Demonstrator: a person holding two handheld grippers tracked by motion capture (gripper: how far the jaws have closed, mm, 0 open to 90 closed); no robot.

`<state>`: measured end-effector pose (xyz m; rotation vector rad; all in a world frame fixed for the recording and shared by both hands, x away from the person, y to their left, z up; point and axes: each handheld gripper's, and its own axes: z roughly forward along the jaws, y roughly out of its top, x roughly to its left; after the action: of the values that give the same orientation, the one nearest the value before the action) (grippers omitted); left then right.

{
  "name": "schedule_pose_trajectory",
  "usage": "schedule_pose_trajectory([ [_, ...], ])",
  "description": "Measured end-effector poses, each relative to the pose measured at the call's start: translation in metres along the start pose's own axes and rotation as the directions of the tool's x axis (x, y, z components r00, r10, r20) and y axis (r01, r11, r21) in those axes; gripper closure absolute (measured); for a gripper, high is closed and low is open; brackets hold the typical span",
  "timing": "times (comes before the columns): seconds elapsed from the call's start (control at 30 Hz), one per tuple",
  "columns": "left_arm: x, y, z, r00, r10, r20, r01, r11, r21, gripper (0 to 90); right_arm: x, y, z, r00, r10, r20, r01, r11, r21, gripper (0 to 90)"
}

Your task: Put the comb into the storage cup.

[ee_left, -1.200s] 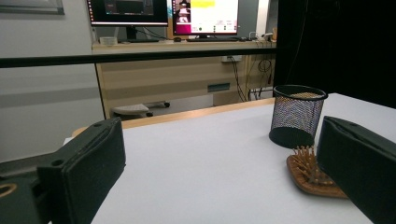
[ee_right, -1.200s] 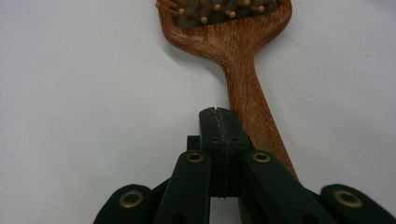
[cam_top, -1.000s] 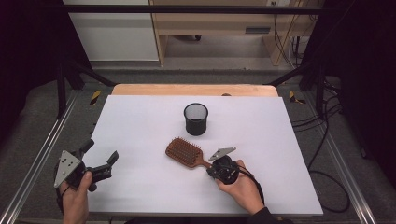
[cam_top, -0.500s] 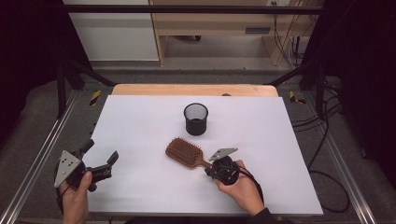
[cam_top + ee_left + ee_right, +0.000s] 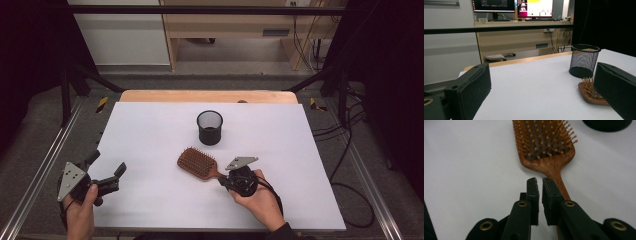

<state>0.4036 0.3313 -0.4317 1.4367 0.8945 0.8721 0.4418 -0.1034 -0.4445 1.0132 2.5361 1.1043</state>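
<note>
One brush: wooden paddle hairbrush [image 5: 546,145], bristles up, lying flat on the white table [image 5: 150,130].
Right gripper [image 5: 539,182]: jaws just cracked apart, nothing between them, handle beneath.
Left gripper [image 5: 536,95]: wide apart, empty.

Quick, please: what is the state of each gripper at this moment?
Left gripper: open, holding nothing.
Right gripper: jaws just started opening, narrow gap, nothing between them; it sits above the hairbrush handle.

A black mesh cup [image 5: 210,127] stands upright on the white table [image 5: 150,130].
</note>
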Motion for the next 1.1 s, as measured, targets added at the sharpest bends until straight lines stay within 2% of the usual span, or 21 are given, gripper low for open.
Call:
schedule_pose_trajectory([
  [0.13, 0.0, 0.0, 0.0, 1.0, 0.002, -0.005, -0.002, 1.0, 0.002, 1.7, 0.002, 0.007, -0.003, 0.9999, -0.013, 0.005, 0.013, 1.0, -0.001, 66.6],
  [0.2, -0.001, 0.0, 0.0, 1.0, 0.005, -0.003, -0.005, 1.0, 0.002, 1.8, 0.001, 0.011, -0.004, 0.9998, -0.017, 0.006, 0.017, 1.0, 0.015, 58.5],
  [0.4, -0.001, -0.001, 0.0, 1.0, 0.006, -0.001, -0.006, 1.0, 0.007, 1.7, -0.007, 0.024, -0.009, 0.998, -0.015, 0.061, 0.014, 1.0, 0.012, 31.3],
  [0.5, -0.002, -0.001, 0.0, 1.0, 0.009, 0.003, -0.009, 0.9999, 0.008, 1.7, -0.009, 0.029, -0.009, 0.9947, -0.035, 0.096, 0.035, 0.999, 0.009, 19.6],
  [0.53, -0.002, -0.001, 0.0, 1.0, 0.009, 0.003, -0.009, 0.9999, 0.008, 1.8, -0.009, 0.029, -0.009, 0.9947, -0.035, 0.096, 0.035, 0.999, 0.009, 19.6],
  [0.57, -0.002, -0.001, 0.001, 0.9999, 0.01, 0.005, -0.01, 0.9999, 0.008, 1.7, -0.01, 0.031, -0.006, 0.9943, -0.033, 0.101, 0.032, 0.999, 0.019, 13.2],
  [0.67, -0.001, -0.001, 0.0, 1.0, 0.008, 0.003, -0.008, 0.9999, 0.008, 1.7, -0.012, 0.031, -0.001, 0.9919, -0.071, 0.106, 0.066, 0.997, 0.047, 9.0],
  [0.73, -0.001, -0.001, 0.0, 1.0, 0.006, 0.002, -0.006, 1.0, 0.007, 1.7, -0.013, 0.031, 0.0, 0.9906, -0.081, 0.11, 0.075, 0.995, 0.059, 9.5],
  [0.83, -0.001, -0.001, 0.0, 1.0, 0.004, 0.001, -0.004, 1.0, 0.007, 1.7, -0.015, 0.03, 0.005, 0.988, -0.121, 0.097, 0.11, 0.988, 0.108, 9.2],
  [1.1, -0.001, -0.001, 0.0, 1.0, 0.006, 0.001, -0.006, 0.9999, 0.008, 1.7, -0.018, 0.029, 0.01, 0.9885, -0.124, 0.086, 0.111, 0.983, 0.143, 7.7],
])
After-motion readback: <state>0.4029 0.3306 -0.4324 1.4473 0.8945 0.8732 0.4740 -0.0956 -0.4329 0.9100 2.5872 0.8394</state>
